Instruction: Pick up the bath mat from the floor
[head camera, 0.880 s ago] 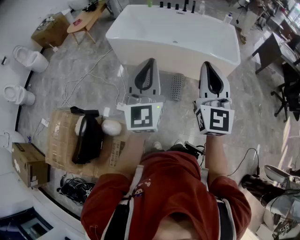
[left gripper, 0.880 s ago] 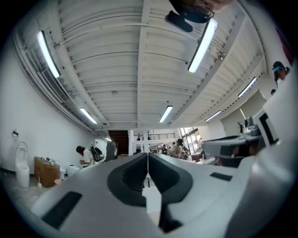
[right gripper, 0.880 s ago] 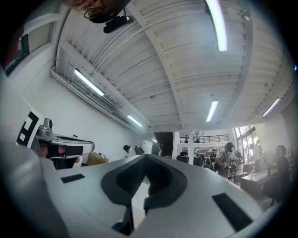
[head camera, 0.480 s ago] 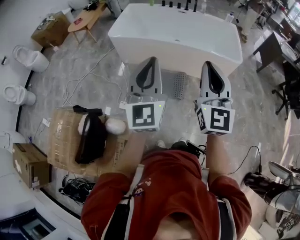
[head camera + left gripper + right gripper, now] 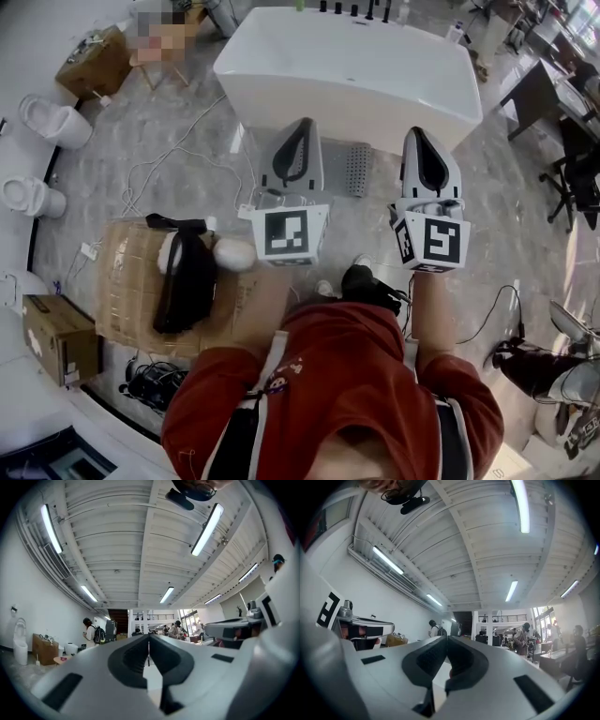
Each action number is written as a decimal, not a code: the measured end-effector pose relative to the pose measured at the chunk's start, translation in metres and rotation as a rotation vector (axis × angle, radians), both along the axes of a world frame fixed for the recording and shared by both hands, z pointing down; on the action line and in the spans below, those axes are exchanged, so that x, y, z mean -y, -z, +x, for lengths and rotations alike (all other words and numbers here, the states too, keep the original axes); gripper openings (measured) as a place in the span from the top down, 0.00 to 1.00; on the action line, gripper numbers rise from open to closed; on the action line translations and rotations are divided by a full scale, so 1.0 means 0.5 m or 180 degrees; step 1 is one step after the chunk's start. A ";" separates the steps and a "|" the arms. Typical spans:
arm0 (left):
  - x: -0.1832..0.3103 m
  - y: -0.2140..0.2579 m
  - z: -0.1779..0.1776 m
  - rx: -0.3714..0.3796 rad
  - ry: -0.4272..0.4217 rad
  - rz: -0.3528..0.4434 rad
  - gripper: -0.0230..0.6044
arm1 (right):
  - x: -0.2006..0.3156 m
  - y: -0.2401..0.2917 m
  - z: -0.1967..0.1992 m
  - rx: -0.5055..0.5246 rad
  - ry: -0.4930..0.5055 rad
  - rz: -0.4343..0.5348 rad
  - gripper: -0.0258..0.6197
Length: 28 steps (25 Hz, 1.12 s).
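The bath mat [image 5: 355,170] is a small grey perforated strip lying on the marble floor right in front of the white bathtub [image 5: 347,70]. In the head view it shows between my two grippers. My left gripper [image 5: 301,126] and right gripper [image 5: 419,134] are held up at chest height, well above the floor, side by side. Both are shut with nothing between the jaws. The left gripper [image 5: 149,637] and the right gripper [image 5: 446,638] views look level across the hall under the ceiling; the mat is not in them.
A flat cardboard box [image 5: 127,281] with a black bag [image 5: 185,277] lies at my left. Toilets [image 5: 52,120] stand along the left wall, and white cables [image 5: 178,159] trail over the floor. Office chairs [image 5: 577,178] stand at the right. People stand far off in the hall.
The person has stepped slightly forward: a dark shoe now shows below the grippers. Both grippers stay shut and hold about the same place.
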<state>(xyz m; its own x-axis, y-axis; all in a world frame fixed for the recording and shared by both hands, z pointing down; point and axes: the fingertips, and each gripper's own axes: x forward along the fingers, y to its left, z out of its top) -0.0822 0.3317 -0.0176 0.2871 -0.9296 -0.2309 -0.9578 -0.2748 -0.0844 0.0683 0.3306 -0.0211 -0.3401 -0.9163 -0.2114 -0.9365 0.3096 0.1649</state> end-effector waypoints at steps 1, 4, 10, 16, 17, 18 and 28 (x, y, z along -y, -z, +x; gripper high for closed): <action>0.003 -0.002 -0.003 0.0003 0.0008 -0.0001 0.94 | 0.002 0.000 0.000 0.0001 -0.0010 0.0000 0.94; 0.016 -0.010 -0.014 0.0006 0.0062 -0.0016 0.94 | 0.012 -0.001 0.000 0.0007 -0.0032 -0.0020 0.94; 0.041 -0.021 -0.020 -0.0001 0.0043 -0.0070 0.94 | 0.042 -0.013 -0.003 0.0038 -0.0047 -0.0060 0.94; 0.072 -0.025 -0.037 -0.0035 0.0135 -0.0085 0.94 | 0.086 -0.023 -0.014 0.0053 -0.0017 -0.0077 0.94; 0.077 -0.027 -0.038 -0.0019 0.0139 -0.0087 0.94 | 0.094 -0.027 -0.015 0.0053 -0.0011 -0.0086 0.94; 0.084 -0.029 -0.038 0.0006 0.0138 -0.0090 0.94 | 0.103 -0.032 -0.015 0.0054 -0.0011 -0.0096 0.94; 0.199 -0.042 -0.017 0.0065 0.0171 -0.0161 0.94 | 0.221 -0.054 0.014 0.0093 -0.0023 -0.0190 0.94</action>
<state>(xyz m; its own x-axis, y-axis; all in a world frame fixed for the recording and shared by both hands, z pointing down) -0.0908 0.2320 0.0032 0.2406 -0.9542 -0.1779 -0.9695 -0.2275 -0.0914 0.0754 0.2199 0.0059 -0.3278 -0.9300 -0.1660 -0.9429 0.3111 0.1189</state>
